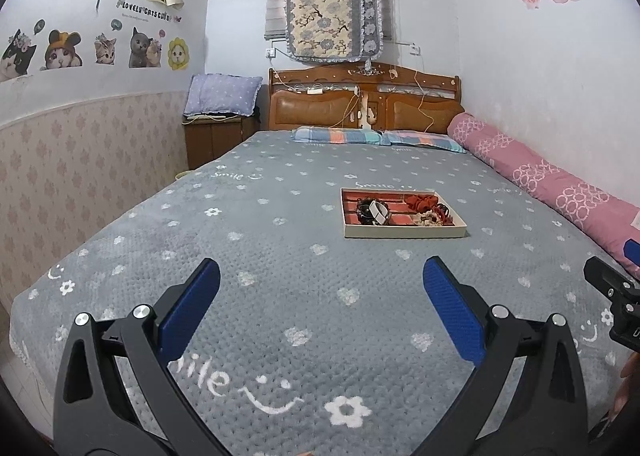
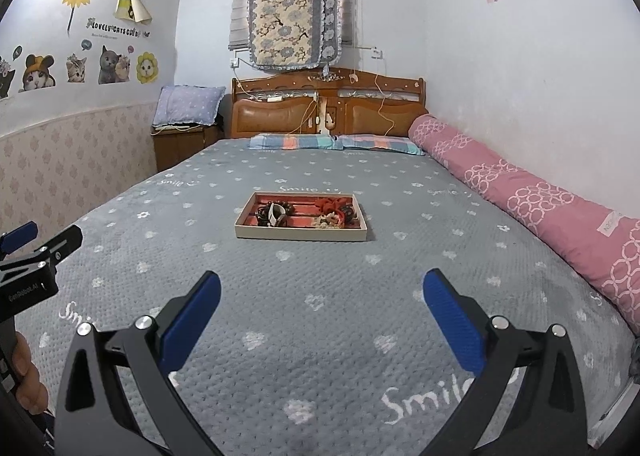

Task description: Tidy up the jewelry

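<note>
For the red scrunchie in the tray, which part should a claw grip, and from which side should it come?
Probably from above. The red scrunchie lies in the far right part of the shallow tray, whose raised rim blocks a low sideways approach. Pinch one puffy fold of its upper edge; the fabric looks soft and bunched. Either open claw, left or right, is still well short of it.

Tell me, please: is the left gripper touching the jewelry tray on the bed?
Apart. In the left wrist view, the left gripper is open, and a wide stretch of grey blanket lies between its fingertips and the jewelry tray.
</note>
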`<state>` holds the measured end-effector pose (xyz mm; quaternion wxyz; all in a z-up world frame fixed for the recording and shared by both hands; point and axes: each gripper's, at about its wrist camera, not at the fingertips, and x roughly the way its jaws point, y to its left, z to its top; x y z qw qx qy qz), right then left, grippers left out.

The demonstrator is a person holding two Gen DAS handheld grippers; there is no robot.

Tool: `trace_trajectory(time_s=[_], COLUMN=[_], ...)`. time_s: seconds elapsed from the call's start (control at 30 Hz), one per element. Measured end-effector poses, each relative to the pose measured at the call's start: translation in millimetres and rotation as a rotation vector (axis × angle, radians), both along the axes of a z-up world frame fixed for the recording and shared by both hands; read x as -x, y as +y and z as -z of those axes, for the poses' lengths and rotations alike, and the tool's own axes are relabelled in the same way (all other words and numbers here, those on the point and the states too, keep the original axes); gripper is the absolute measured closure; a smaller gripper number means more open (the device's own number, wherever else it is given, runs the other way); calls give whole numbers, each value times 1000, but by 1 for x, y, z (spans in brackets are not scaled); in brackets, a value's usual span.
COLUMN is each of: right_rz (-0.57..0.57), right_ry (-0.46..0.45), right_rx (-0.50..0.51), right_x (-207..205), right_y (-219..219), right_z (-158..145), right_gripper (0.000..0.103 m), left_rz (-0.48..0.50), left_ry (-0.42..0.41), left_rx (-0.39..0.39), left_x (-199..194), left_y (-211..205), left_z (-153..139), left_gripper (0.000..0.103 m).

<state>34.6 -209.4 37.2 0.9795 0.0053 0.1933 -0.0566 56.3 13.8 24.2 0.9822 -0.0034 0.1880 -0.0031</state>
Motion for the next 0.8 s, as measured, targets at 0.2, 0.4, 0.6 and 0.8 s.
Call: trace_trajectory(time_s=[0.2, 0.4, 0.6, 0.8], right_rz=[4, 5, 4, 4], right_ry=[-14, -22, -26, -25], right_rx=[-9, -11, -11, -12], right_x=[3, 4, 5, 6], right_y=[-1, -1, 0, 1], right_z=[-2, -3, -4, -5], right_gripper=[4, 4, 4, 4], left_rz=[0, 1, 0, 8], left_ry=[-15, -27, -42, -44], left_rx=[1, -2, -11, -7], left_x=[4, 8, 12, 13], left_y=[-2, -5, -7, -6], left_z=[-1, -2, -5, -8], left_gripper=[5, 5, 5, 5])
